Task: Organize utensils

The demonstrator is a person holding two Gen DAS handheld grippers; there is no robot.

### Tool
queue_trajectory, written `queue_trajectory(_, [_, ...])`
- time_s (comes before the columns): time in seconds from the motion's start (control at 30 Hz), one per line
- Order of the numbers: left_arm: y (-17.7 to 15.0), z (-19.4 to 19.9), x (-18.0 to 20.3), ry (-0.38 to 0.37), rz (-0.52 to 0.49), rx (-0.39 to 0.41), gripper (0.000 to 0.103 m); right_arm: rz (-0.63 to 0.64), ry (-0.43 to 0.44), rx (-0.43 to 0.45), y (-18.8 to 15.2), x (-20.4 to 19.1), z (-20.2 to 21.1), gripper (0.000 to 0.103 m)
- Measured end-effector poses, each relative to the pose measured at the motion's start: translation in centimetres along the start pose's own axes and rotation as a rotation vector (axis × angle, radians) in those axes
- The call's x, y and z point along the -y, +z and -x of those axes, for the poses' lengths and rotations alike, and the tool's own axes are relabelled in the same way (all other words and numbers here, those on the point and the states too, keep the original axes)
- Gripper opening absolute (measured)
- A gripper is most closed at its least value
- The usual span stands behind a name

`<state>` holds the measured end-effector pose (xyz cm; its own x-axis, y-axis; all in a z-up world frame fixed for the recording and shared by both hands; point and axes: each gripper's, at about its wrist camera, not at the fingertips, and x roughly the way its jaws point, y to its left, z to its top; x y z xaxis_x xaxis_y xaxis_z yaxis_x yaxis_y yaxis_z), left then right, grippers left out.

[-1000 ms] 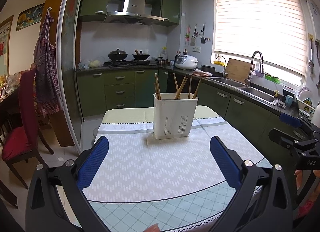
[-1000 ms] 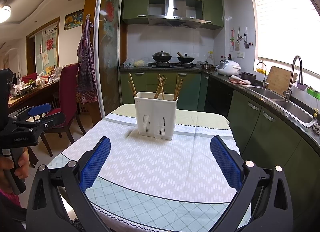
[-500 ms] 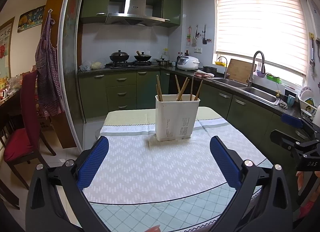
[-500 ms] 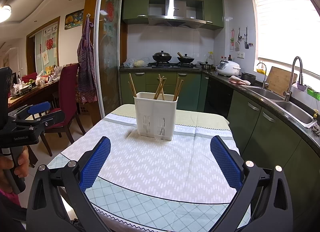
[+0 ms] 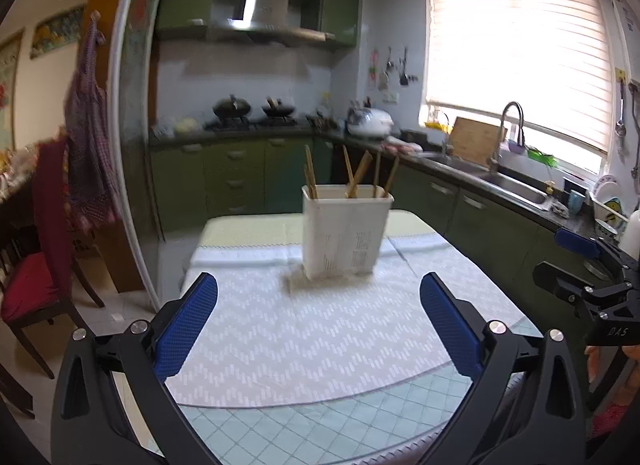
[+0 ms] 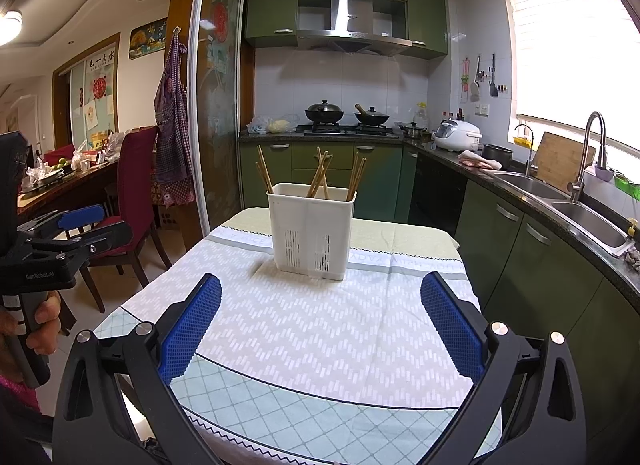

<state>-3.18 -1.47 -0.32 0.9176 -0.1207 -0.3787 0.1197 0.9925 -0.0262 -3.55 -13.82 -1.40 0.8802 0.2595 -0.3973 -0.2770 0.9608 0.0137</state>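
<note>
Both grippers, left [image 5: 318,319] and right [image 6: 320,323], gape wide (empty) before the holder [image 6: 311,231].

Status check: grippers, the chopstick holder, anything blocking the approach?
Left gripper open, empty. Right gripper open, empty. White holder upright on the tablecloth, chopsticks standing inside. Nothing between grippers and holder.

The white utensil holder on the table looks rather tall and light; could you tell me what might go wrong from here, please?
1. The white utensil holder is tall, so a sideways nudge from the open right gripper might tip it.
2. The chopsticks lean and cross, so pulling one could drag the others.
3. The left wrist view is blurred, so the left gripper may be hard to aim.
</note>
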Motion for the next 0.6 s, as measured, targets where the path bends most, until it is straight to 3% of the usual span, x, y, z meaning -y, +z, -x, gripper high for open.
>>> queue_trajectory(0.1, [0.01,0.38,0.56,0.049,-0.036,0.041,0.097,0.000,0.001,-0.002,-0.06,0.13,-0.24,0.098])
queue_trajectory(0.6, [0.10,-0.36,-0.31,0.058,-0.018,-0.009,0.096,-0.004,0.000,-0.009,-0.45,0.75,-0.92,0.098])
